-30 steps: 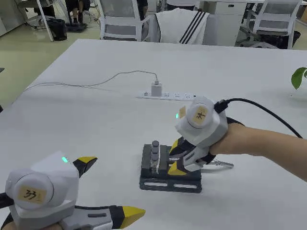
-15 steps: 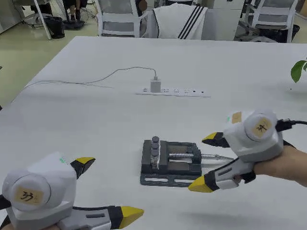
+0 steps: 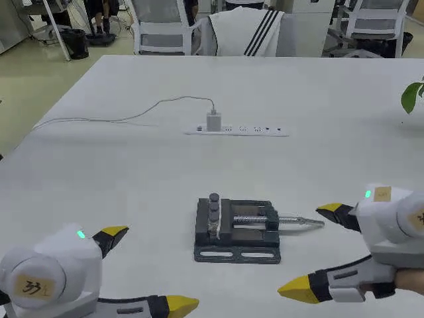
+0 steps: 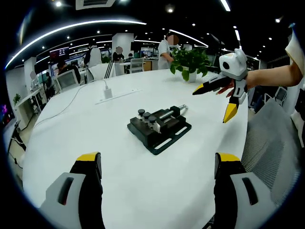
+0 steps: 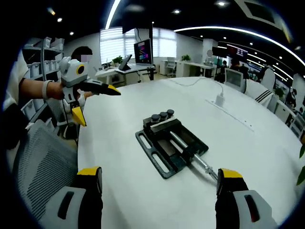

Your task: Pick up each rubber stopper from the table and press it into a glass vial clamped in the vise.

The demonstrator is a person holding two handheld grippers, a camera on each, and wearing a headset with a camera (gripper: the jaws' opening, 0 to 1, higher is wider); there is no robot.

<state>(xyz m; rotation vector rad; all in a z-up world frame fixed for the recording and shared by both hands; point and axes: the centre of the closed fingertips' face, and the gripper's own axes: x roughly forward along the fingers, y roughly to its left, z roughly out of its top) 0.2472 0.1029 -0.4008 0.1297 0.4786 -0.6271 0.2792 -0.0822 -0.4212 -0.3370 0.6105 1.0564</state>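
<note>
Vials [image 3: 213, 213] stand in a row of three, clamped upright at the left end of the dark vise [image 3: 252, 235] in the middle of the white surface [image 3: 132, 172]. Each is topped with a dark stopper [image 3: 214, 197]. The vise's screw handle [image 3: 301, 221] points toward the right gripper [image 3: 312, 248], which hovers just beside it, jaws spread wide and empty. The left gripper [image 3: 149, 268] hangs well apart from the vise, also spread wide with nothing between its jaws. A power strip [image 3: 237, 130] with a charger [image 3: 213, 122] lies beyond.
</note>
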